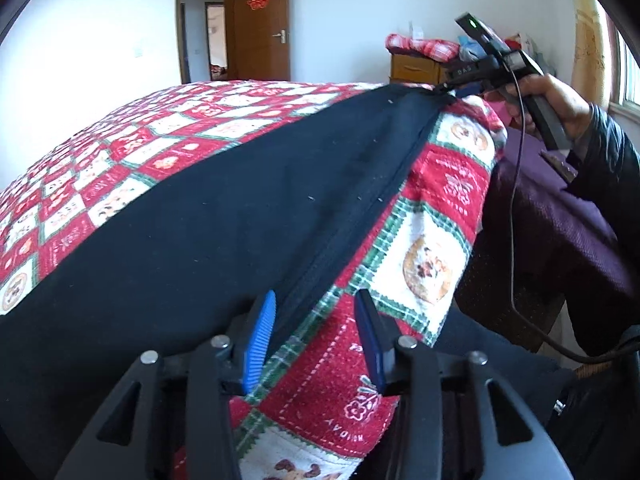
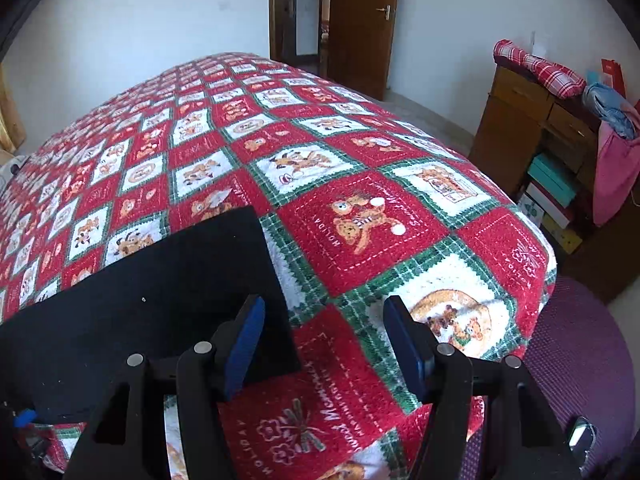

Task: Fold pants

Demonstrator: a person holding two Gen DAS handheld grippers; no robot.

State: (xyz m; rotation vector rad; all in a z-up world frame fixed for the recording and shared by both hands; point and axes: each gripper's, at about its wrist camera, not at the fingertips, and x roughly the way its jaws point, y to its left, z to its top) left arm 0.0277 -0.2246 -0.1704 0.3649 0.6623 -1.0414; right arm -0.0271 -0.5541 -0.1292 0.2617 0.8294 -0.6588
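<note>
Red-and-white patchwork bedspread [image 2: 360, 128] covered the bed; black pants [image 1: 200, 220] lay flat along its near edge — soft, light, likely to sag, best pinched at hem or waistband. Both left gripper [image 1: 316, 340] and right gripper [image 2: 324, 344] fingers stood apart — empty.

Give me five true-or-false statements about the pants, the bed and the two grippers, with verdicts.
1. The black pants lie on a red, white and green patchwork blanket. True.
2. The left gripper is clamped on the pants. False: its blue fingers stand apart, with the pants' edge and blanket between them.
3. The right gripper is open. True.
4. The wooden door behind the bed is closed. False: it stands open.
5. The pants are rolled into a ball. False: they lie flat.
</note>
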